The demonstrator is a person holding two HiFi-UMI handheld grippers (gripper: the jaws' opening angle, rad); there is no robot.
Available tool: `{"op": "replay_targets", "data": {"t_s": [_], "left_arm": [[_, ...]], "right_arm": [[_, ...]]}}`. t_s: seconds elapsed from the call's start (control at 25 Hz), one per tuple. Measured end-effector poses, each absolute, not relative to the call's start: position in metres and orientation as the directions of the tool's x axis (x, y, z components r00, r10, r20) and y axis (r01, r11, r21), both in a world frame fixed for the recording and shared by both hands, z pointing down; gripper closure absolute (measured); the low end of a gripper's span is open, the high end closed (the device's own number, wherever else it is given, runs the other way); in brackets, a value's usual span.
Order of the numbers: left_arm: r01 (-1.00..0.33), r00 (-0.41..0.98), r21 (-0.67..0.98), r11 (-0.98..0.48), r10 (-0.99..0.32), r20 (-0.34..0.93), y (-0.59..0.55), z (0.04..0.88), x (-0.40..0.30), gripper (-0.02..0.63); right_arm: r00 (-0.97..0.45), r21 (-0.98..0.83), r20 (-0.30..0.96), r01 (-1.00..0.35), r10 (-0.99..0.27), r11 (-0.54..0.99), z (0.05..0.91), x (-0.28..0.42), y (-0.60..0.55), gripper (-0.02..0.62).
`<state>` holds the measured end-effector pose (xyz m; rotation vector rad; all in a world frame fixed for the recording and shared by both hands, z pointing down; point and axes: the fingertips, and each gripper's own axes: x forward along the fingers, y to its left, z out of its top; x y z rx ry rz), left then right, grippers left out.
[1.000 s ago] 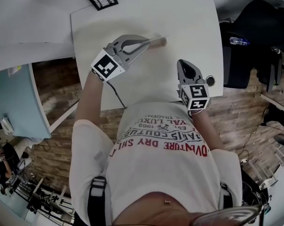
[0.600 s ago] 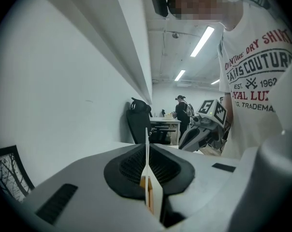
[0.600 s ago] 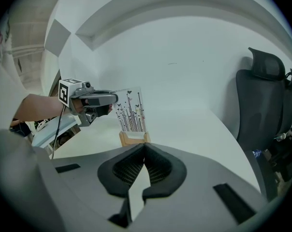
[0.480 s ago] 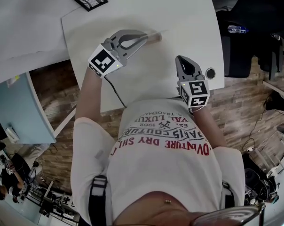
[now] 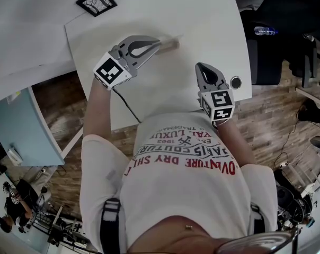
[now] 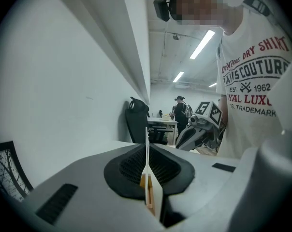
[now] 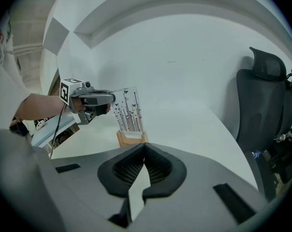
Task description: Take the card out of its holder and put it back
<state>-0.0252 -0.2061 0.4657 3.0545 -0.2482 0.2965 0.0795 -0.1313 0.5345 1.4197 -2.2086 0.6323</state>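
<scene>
Pinching the card (image 7: 128,109) by its side edge, L gripper (image 5: 158,41) is clamped on it, prob. to lift it from the wooden holder (image 7: 131,138), where it stands upright on the table (image 5: 202,20). R gripper (image 7: 144,146) is closed, empty, held apart.

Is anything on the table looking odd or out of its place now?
Nothing stands out. The card stands in its wooden holder on the white table, and the left gripper is shut on the card's edge.

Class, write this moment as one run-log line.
left gripper: shut on card | card: standing in wooden holder | right gripper: shut, empty
</scene>
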Motion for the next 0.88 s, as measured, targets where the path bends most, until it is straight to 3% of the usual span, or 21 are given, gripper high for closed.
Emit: {"op": "replay_targets", "data": {"t_s": [0.88], "left_arm": [[-0.154,0.959,0.11,-0.982,-0.122,0.255,-0.209,0.502,-0.033,0.569]], "right_arm": [[-0.382,-0.144,0.604,-0.915,-0.7,0.376,0.545,0.076,-0.138,0.574]]}}
